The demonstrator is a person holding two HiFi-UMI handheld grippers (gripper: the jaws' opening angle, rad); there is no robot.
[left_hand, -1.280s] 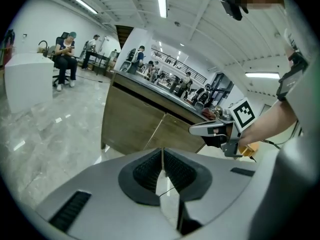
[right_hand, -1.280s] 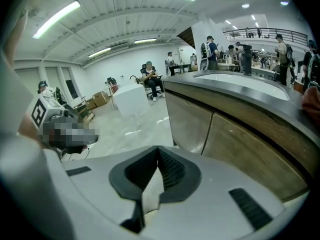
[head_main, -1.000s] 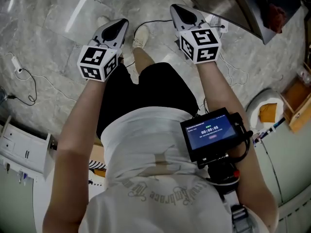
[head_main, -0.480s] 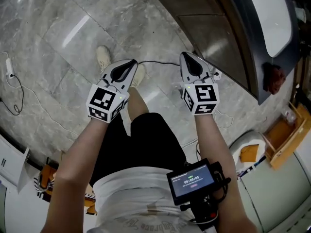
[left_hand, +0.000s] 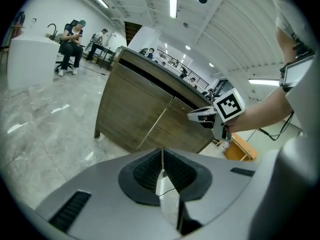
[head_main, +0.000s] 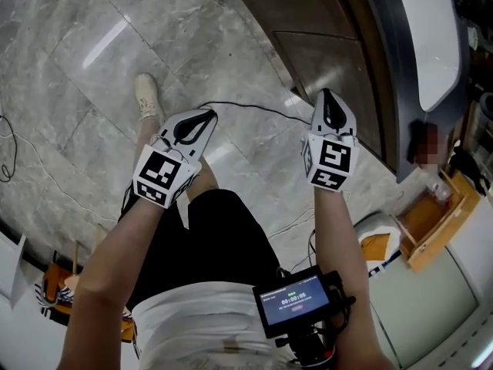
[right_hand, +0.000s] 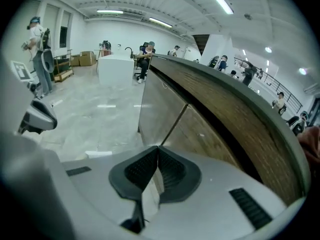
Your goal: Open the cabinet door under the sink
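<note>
Right gripper (head_main: 326,99): swinging nearer door (head_main: 331,64) than before; jaws clenched, empty.
Left gripper (head_main: 202,118): sinking too; jaws clenched, empty.
Door: sitting closed under sink (head_main: 427,45); probably needing jaws parting, aiming at seam edge.

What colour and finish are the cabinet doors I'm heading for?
Brown wood grain on the cabinet doors, clearest in the left gripper view.

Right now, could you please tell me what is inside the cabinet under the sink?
Both cabinet doors are shut, so only their wooden fronts show; whatever is inside is hidden behind them.
</note>
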